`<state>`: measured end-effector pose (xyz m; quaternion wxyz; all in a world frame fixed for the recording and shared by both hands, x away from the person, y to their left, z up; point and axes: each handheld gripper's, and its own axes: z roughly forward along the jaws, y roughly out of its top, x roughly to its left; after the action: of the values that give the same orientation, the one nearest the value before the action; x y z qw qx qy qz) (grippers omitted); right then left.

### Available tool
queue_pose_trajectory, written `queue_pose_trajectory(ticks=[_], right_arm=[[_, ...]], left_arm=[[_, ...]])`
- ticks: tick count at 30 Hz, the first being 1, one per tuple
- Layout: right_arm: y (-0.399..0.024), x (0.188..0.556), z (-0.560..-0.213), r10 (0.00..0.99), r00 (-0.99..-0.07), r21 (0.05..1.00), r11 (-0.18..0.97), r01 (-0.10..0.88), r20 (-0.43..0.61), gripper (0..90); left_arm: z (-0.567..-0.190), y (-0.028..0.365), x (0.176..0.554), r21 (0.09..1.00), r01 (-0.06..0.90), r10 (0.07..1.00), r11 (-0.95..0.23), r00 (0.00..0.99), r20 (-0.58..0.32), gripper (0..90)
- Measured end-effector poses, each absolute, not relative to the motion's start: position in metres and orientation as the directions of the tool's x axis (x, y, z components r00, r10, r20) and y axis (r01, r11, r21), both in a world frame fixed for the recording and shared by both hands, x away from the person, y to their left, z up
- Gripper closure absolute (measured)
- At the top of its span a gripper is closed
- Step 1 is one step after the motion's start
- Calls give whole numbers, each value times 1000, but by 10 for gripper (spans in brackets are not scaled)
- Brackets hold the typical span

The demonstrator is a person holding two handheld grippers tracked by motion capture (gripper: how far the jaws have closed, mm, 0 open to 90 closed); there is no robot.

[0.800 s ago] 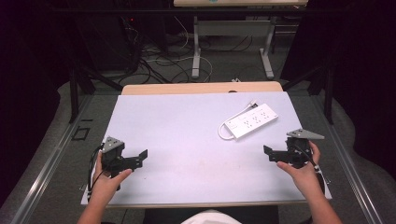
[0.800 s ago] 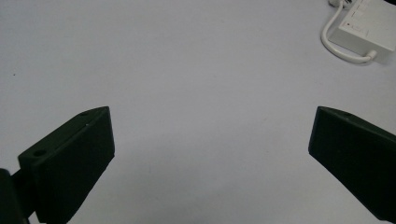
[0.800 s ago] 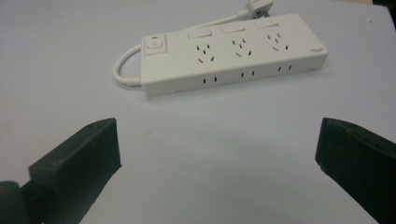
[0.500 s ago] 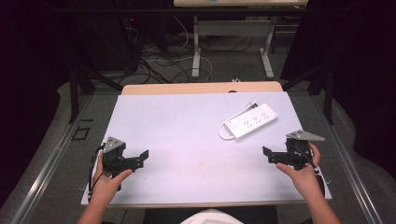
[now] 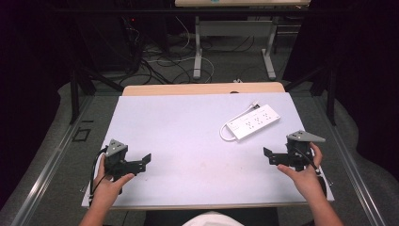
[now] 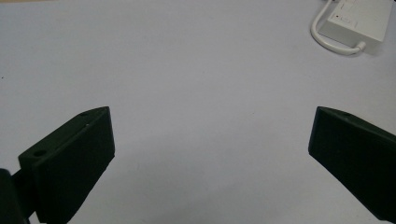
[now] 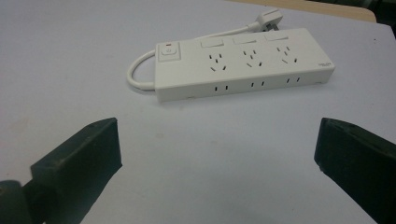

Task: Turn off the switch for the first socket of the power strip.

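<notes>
White power strip lying flat on the pale worktop, toward its far right corner, long axis slanted so the switch end points near-left and the other end runs off toward the far right. Short white cable looping out of the switch end and running behind the strip, plug resting beyond its far long side. Three socket groups and a row of rocker switches facing up, as seen in the right gripper view.

Right hand-held gripper clearly the nearer of the two: just on the near side of the strip, slightly right of its middle, pointing left across the worktop in the high view. Jaws spread as wide as they go, nothing between them, bare worktop below. From its own camera, strip ahead and centred, long side presented broadside across the gap.

Left hand-held gripper well apart from the strip, far off to its near-left, jaws likewise spread and empty. From its camera, switch end of the strip just clipping the upper right corner.

Judged from this: a forward reach by the right hand would meet the strip's near long side first; spanning it across the narrow width looks the likelier grip, given the slant
</notes>
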<state>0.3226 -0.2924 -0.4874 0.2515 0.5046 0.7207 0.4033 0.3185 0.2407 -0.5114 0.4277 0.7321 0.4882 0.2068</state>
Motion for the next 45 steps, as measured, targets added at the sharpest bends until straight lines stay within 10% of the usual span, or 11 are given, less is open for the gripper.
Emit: queue_pose_trajectory(ticks=[45], right_arm=[[-263,358,-439,889,-458,772,279,571,17,15]], left_arm=[[-510,242,314,821,550,895,-156,430,-117,9]])
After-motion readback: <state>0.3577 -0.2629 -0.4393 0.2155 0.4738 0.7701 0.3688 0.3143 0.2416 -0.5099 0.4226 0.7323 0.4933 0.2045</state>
